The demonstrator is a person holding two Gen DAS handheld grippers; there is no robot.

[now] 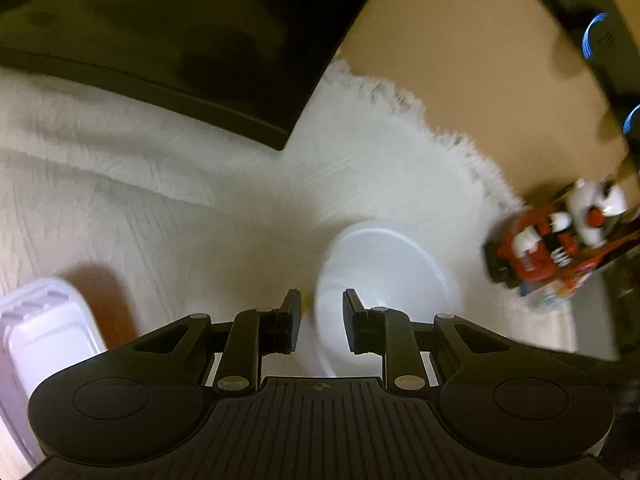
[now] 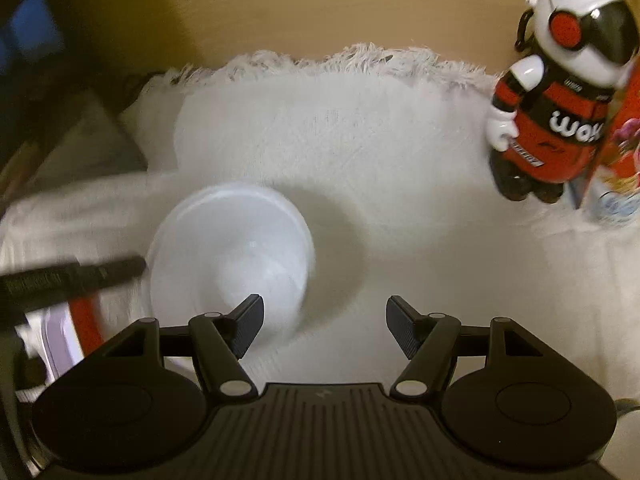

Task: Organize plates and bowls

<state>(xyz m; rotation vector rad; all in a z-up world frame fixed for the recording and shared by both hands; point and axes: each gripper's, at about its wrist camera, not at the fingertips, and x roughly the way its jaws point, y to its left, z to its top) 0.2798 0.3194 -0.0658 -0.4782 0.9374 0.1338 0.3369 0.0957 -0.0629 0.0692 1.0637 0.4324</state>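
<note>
- My left gripper (image 1: 321, 320) sat at the lower middle of its frame, its two black fingers a narrow gap apart with the near rim of the white bowl (image 1: 384, 284) between them; blur kept me from telling whether the pads pressed on it.
- My right gripper (image 2: 324, 326) had its fingers spread wide and held nothing; its left finger overlapped the bowl (image 2: 232, 256) in the picture, and I could not tell if it touched.
- The bowl looked plain white, round and smooth, with a pale glossy inside and a smeared rim, at lower centre-left of the right view.
- It lay on a white fringed cloth (image 2: 360, 152) over a tan table (image 2: 320, 4).
- A blurred black bar (image 2: 72, 276) reached the bowl's left edge in the right view.
- A red, black and white robot figure (image 2: 560, 92) stood at the upper right, well apart from the bowl.
- A white tray (image 1: 44, 332) showed at the lower left of the left view, and a dark slab (image 1: 160, 32) filled its upper left.
</note>
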